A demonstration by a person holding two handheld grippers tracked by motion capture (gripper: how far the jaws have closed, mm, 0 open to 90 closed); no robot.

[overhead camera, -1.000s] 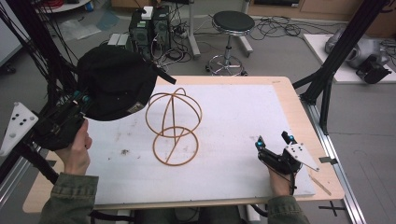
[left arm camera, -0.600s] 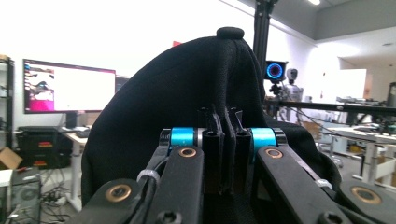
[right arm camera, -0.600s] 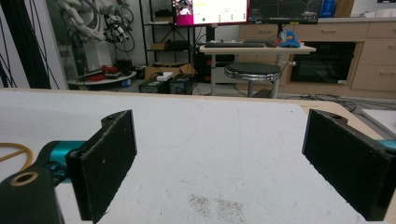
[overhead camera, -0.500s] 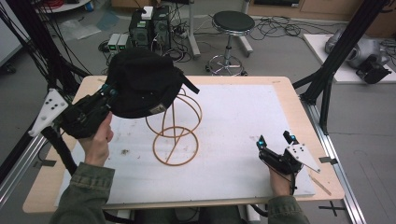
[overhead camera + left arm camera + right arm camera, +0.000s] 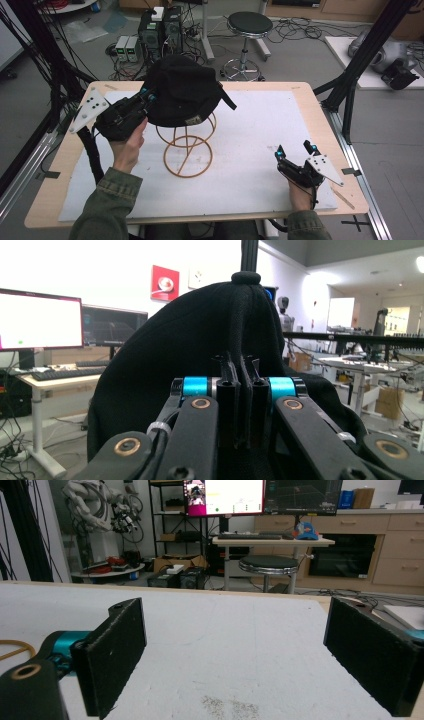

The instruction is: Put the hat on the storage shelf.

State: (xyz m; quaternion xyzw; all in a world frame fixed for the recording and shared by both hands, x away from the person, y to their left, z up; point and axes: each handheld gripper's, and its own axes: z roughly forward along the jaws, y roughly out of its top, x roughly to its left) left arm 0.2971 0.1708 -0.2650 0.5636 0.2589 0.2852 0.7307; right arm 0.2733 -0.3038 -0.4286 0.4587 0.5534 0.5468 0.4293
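A black cap point(image 5: 182, 92) hangs over the top of a tan wire stand point(image 5: 187, 150) in the middle of the table. My left gripper point(image 5: 148, 96) is shut on the cap's left edge and holds it up. In the left gripper view the cap point(image 5: 200, 355) bulges up behind the closed left gripper point(image 5: 240, 390), with a fold of its cloth pinched between the jaws. My right gripper point(image 5: 296, 150) rests on the white mat at the front right. Its jaws stand wide open around nothing, as the right gripper point(image 5: 240, 650) shows in its own view.
The white mat point(image 5: 260, 130) covers most of the wooden table point(image 5: 320, 115). Black frame posts point(image 5: 360, 65) stand at the table's right and left sides. A stool point(image 5: 249, 30) and electronics boxes point(image 5: 160, 25) sit on the floor beyond the far edge.
My left gripper has carried the cap to the right, from left of the wire stand to over its top. The right gripper has stayed still.
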